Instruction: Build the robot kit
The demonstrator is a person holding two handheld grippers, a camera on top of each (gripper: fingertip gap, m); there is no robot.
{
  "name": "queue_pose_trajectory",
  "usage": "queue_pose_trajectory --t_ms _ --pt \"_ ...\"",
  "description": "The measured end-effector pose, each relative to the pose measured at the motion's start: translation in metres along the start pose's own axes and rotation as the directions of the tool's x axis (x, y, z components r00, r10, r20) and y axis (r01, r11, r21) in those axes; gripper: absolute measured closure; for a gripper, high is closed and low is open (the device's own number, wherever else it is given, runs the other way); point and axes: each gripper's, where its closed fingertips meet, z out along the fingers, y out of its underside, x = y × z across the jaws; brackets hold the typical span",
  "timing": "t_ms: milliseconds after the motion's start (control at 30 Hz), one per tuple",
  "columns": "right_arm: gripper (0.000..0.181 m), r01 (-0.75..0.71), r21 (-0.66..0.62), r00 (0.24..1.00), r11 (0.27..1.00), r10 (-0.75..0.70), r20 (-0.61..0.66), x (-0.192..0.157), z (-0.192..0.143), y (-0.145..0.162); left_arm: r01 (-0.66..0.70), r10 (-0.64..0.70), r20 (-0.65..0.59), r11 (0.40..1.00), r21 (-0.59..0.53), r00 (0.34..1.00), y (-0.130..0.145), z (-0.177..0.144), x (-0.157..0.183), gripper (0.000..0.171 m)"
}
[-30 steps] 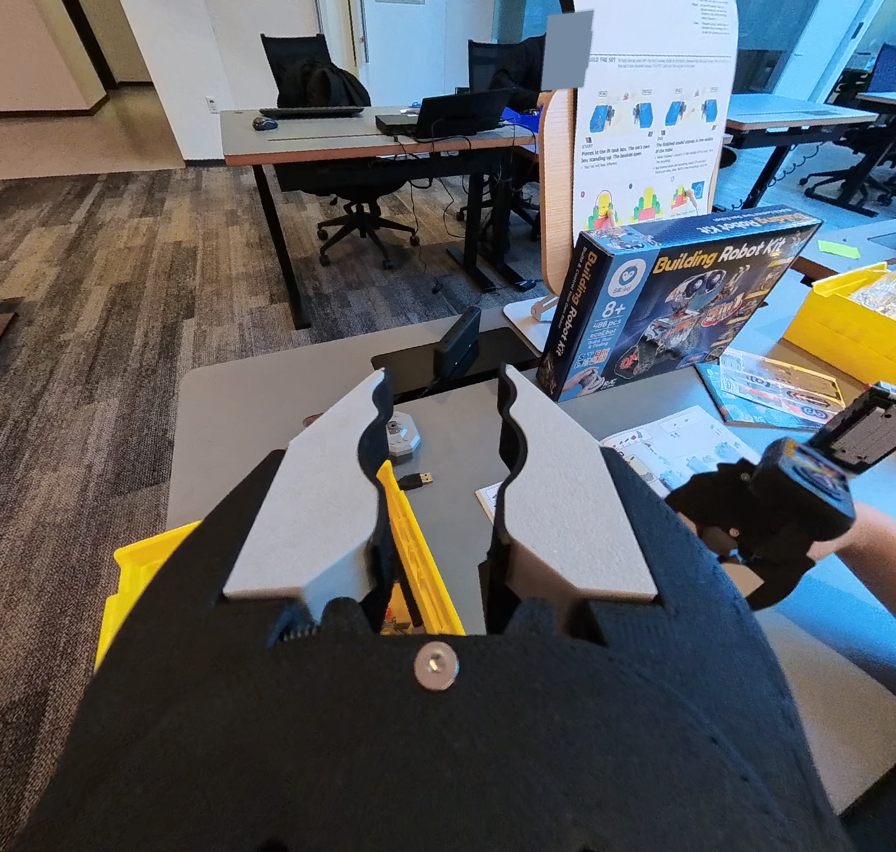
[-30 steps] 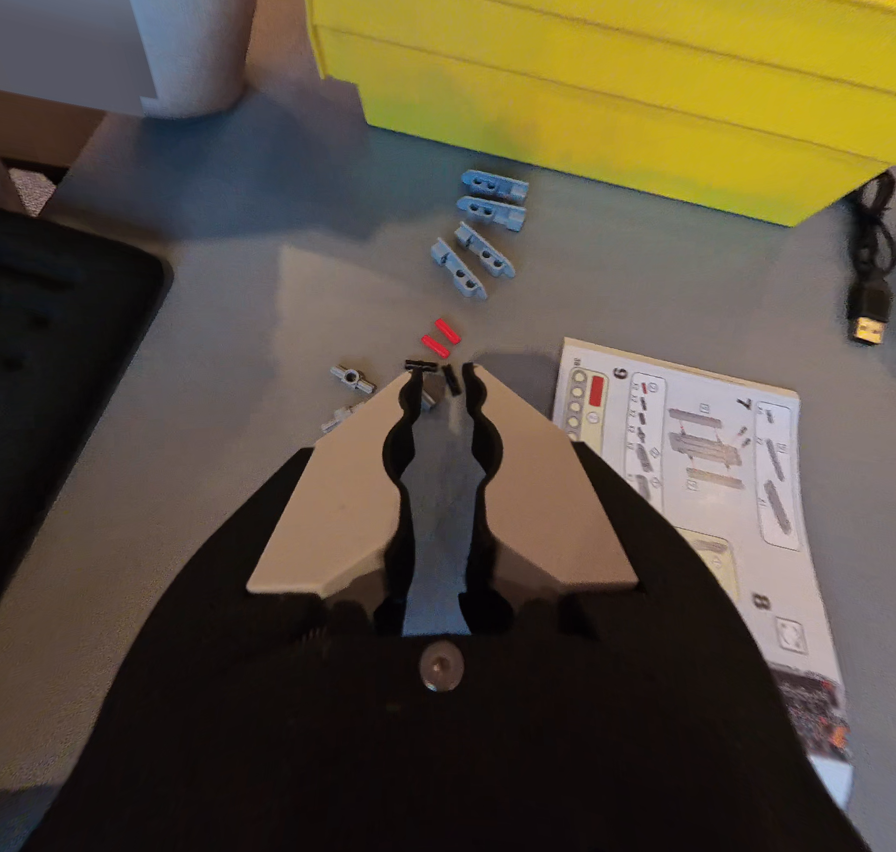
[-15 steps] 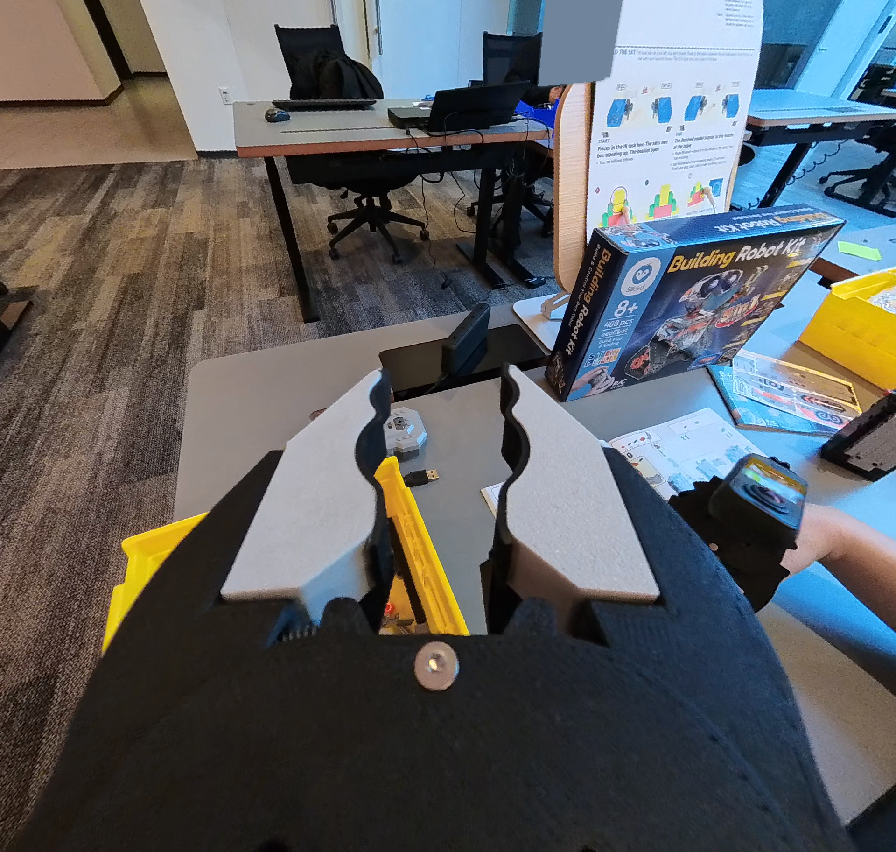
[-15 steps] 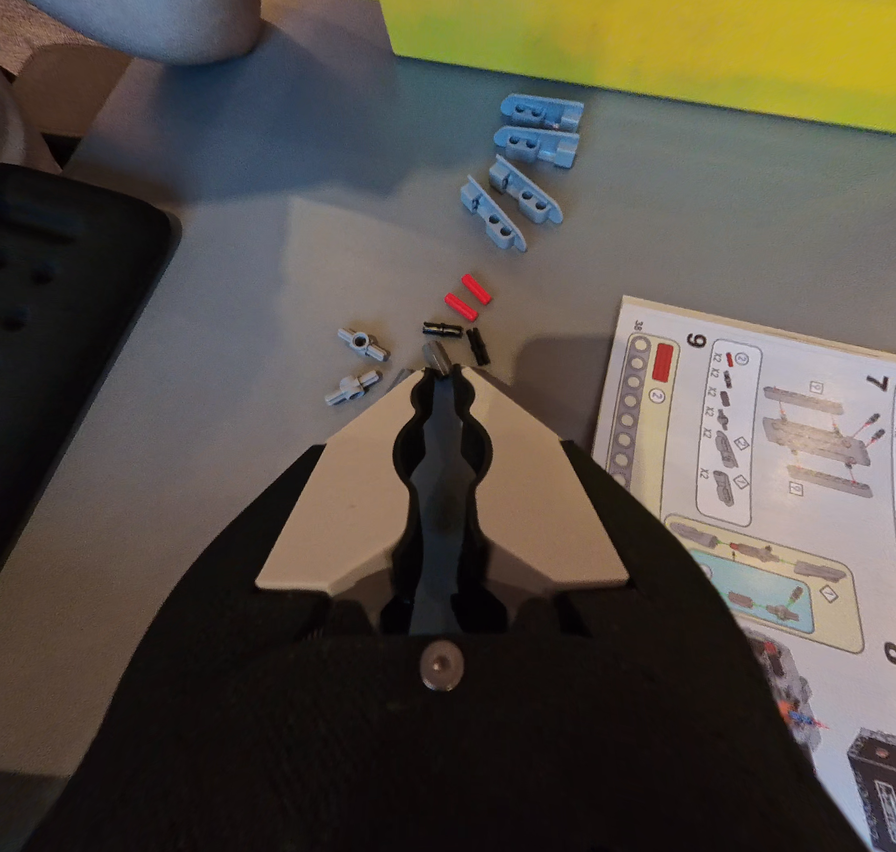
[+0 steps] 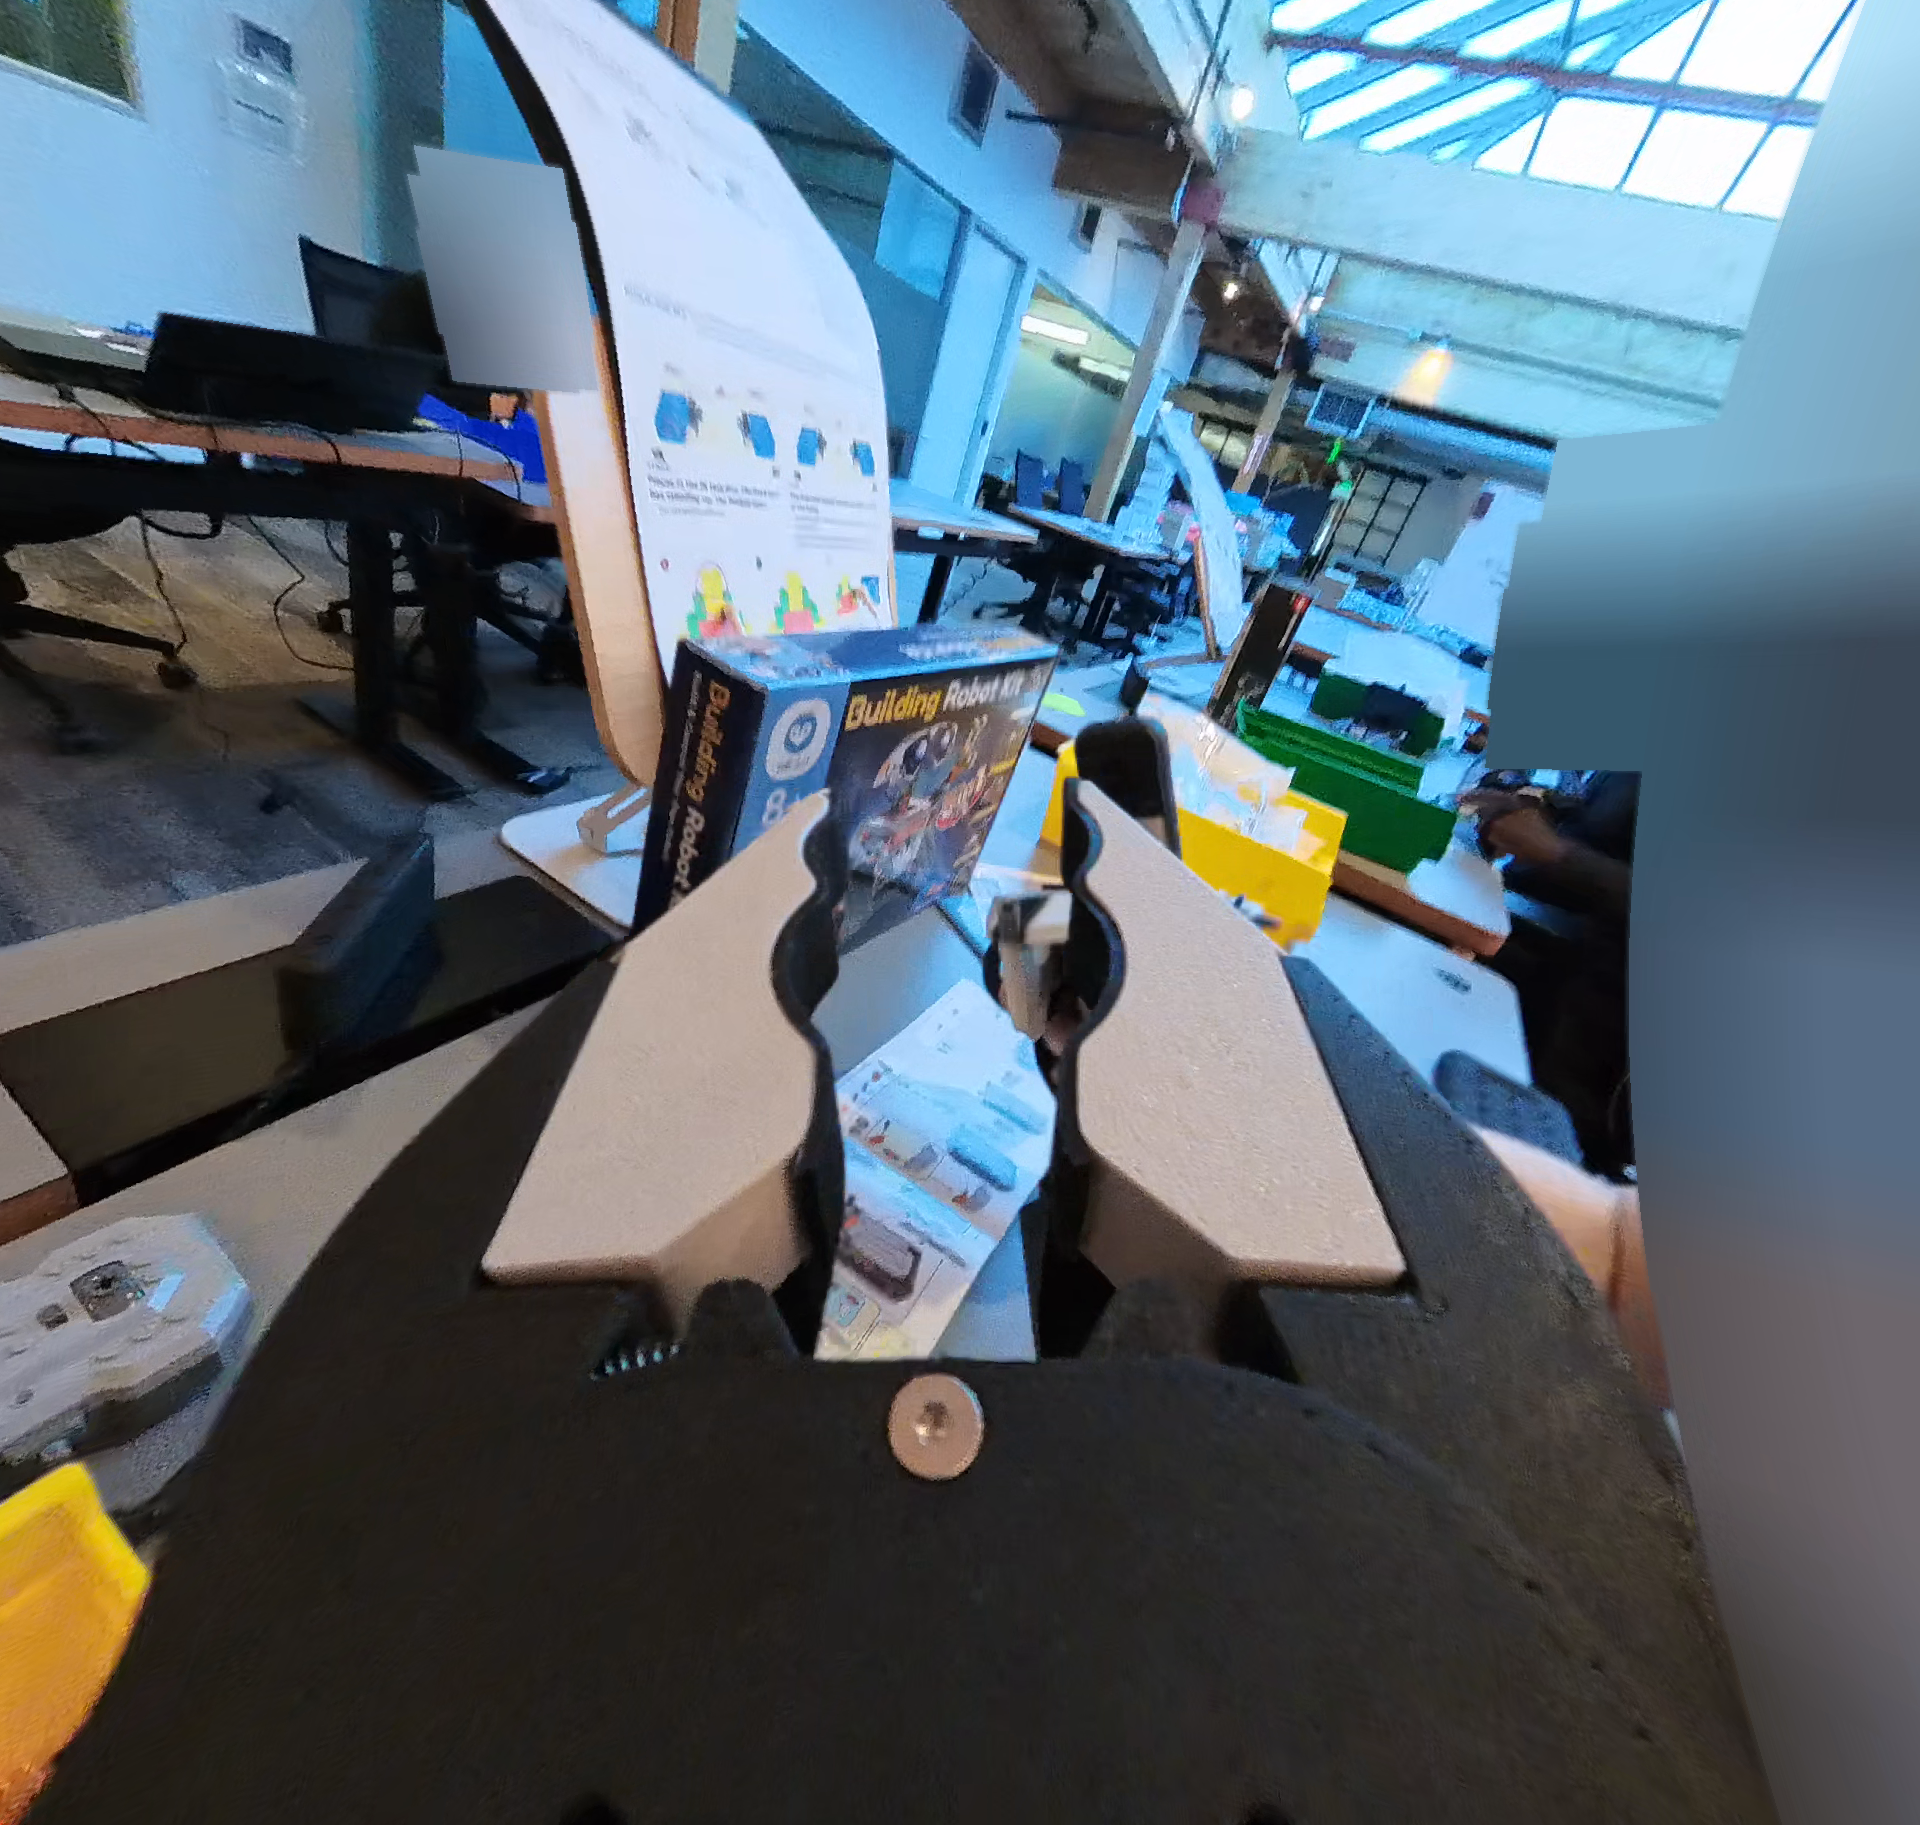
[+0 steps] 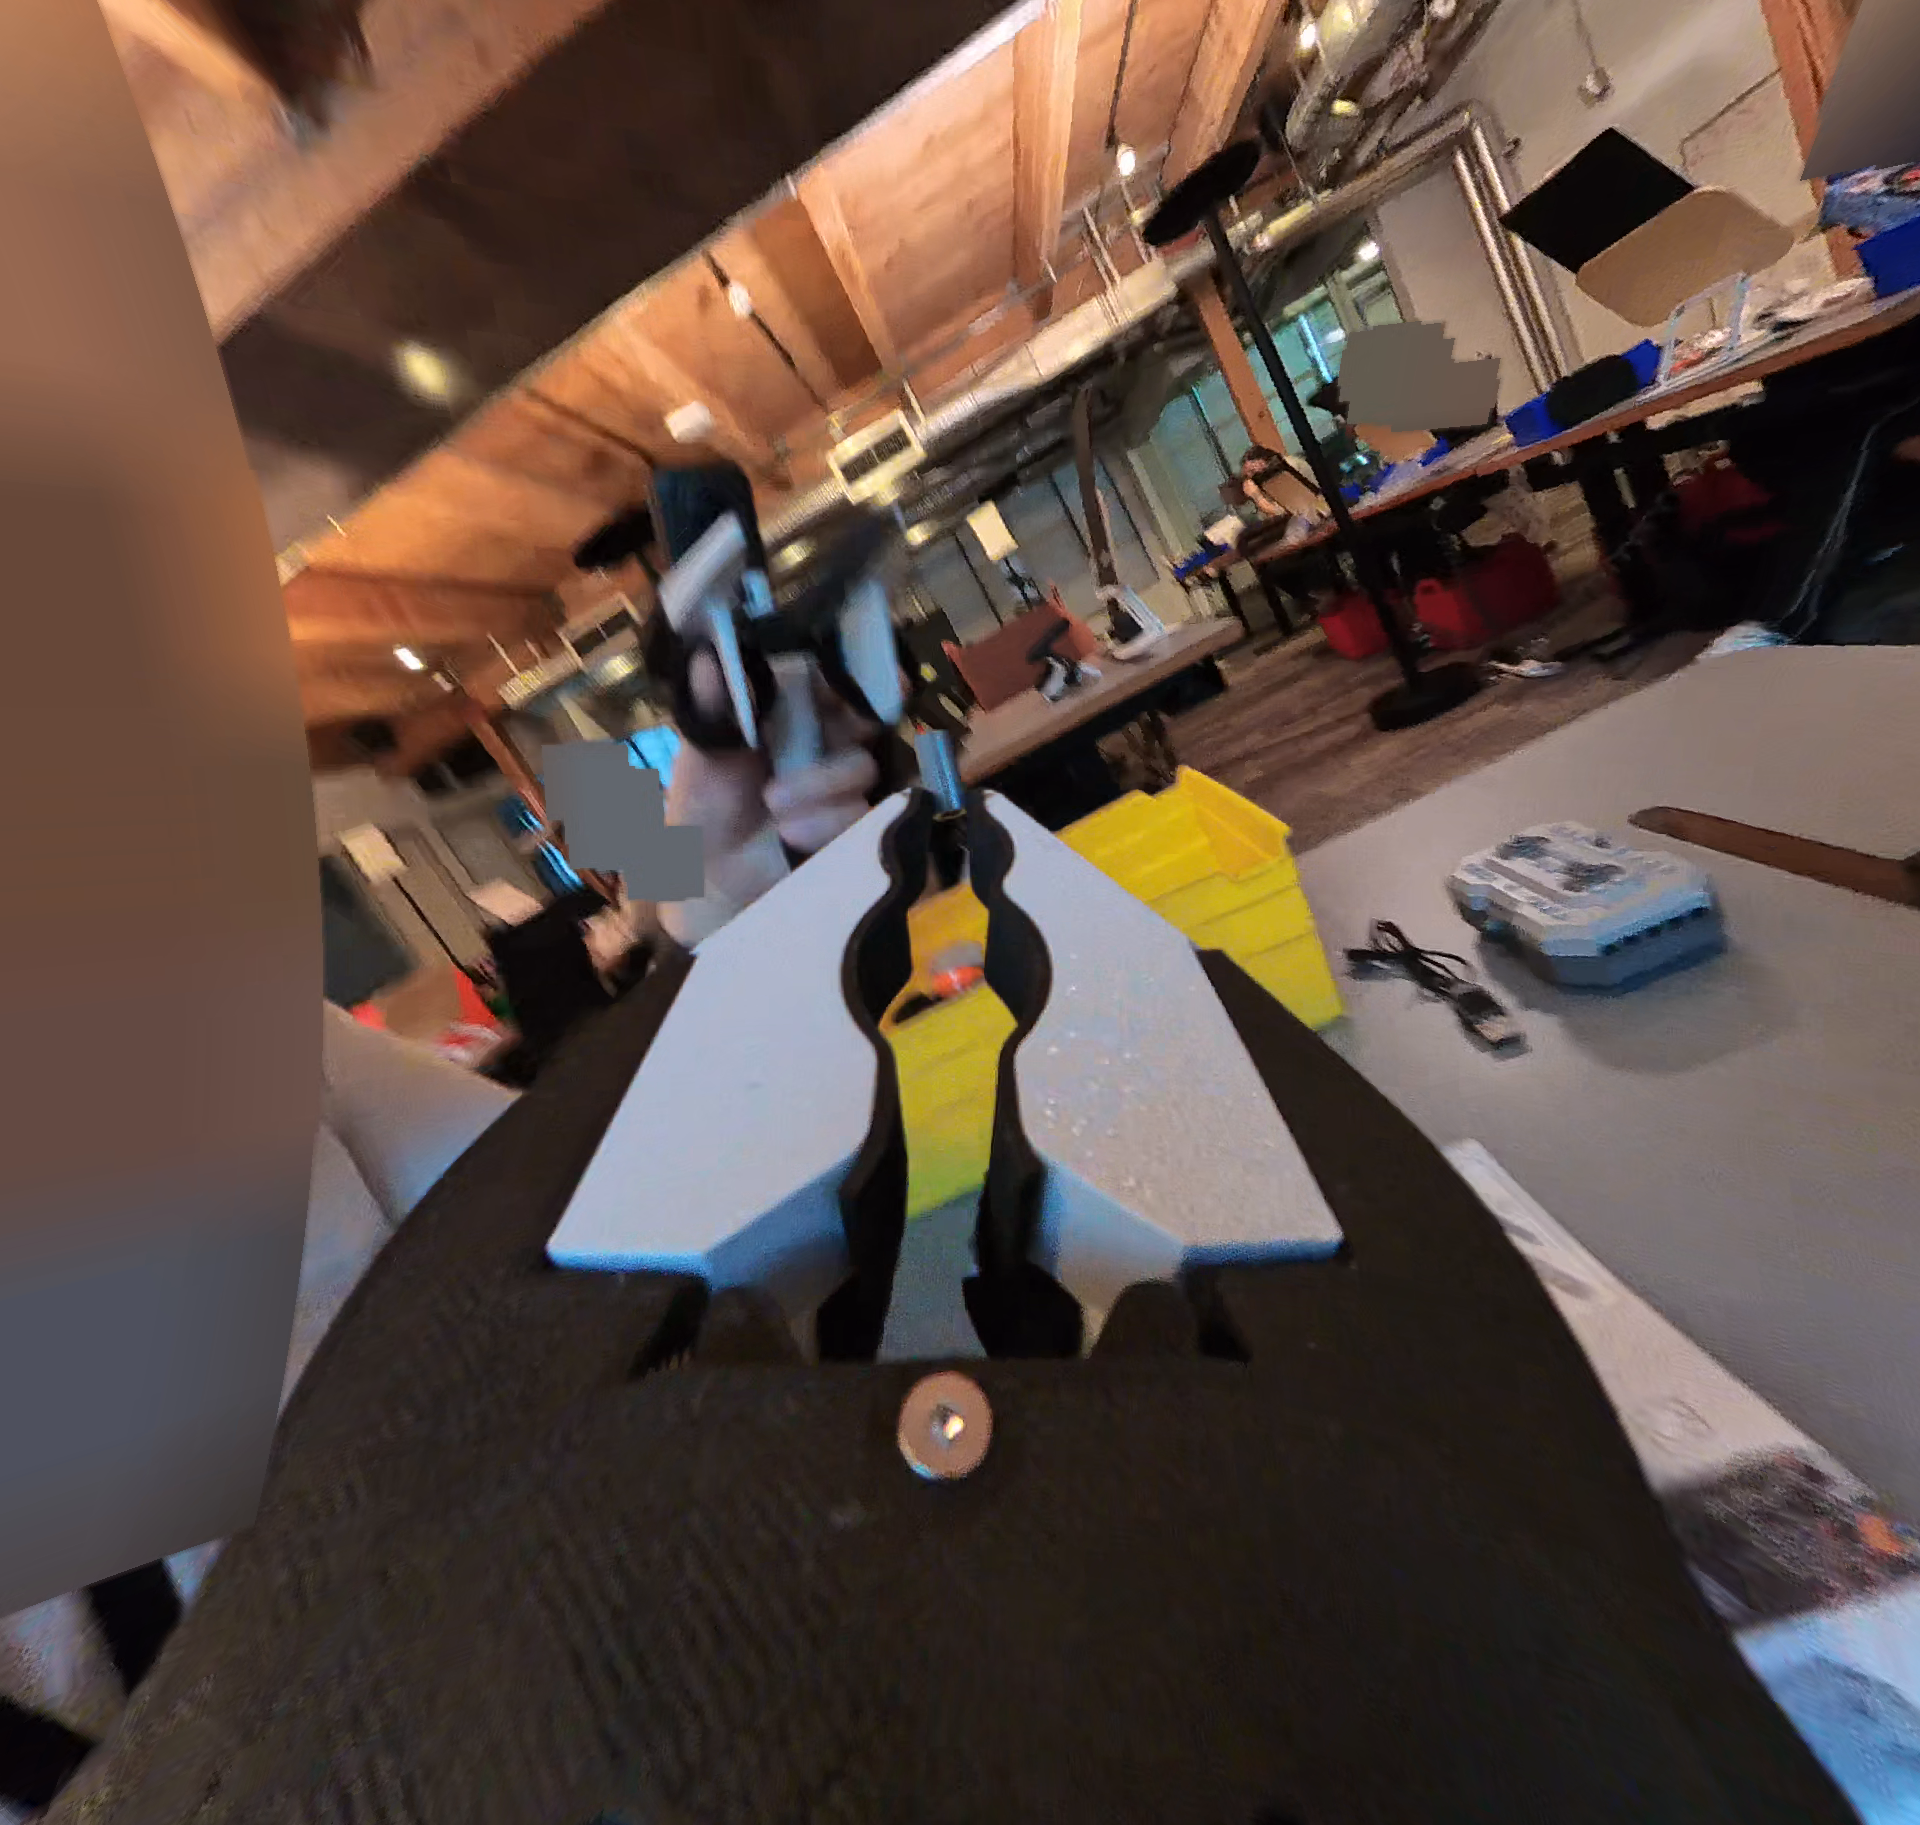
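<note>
A small grey pin (image 6: 940, 776), a short cylinder with a dark lower end, stands pinched at the very tips of the right tongs (image 6: 943, 825), rising just above them; those tongs are closed down to a thin slit on it and lifted off the counter (image 6: 1714, 1131). Their fingers (image 6: 1122, 1069) are matte pale grey wedges with wavy black inner edges, set in a coarse black body.

Just beyond the pin the left tongs (image 6: 774, 648) show, gripped by a hand (image 6: 800, 788). In their own view the left tongs (image 5: 948, 835) stand well apart with nothing between them; the tip of the right tongs (image 5: 1029, 954) shows blurred through that gap, close against the right finger.

Behind the pin sits a glossy yellow plastic bin (image 6: 1205, 882). To its right on the smooth grey counter lie a thin black cable (image 6: 1429, 986) and a flat, angular grey-and-white block (image 6: 1584, 892). A printed booklet (image 5: 935, 1131) lies under the left tongs, with an upright dark blue cardboard box (image 5: 831, 767) beyond it.
</note>
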Motion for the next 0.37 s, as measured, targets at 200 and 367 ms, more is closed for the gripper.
queue_pose_trajectory --t_ms 200,367 --pt "0.175 -0.221 0.151 0.97 0.963 0.201 0.136 -0.012 -0.001 -0.02 0.069 -0.072 -0.037 0.995 -0.068 0.997 0.031 0.046 0.02 0.141" --pt "0.176 -0.38 0.163 0.908 0.91 0.334 0.253 -0.014 -0.002 -0.02 0.124 -0.131 -0.068 0.988 -0.088 0.989 0.042 0.063 0.026 0.14"
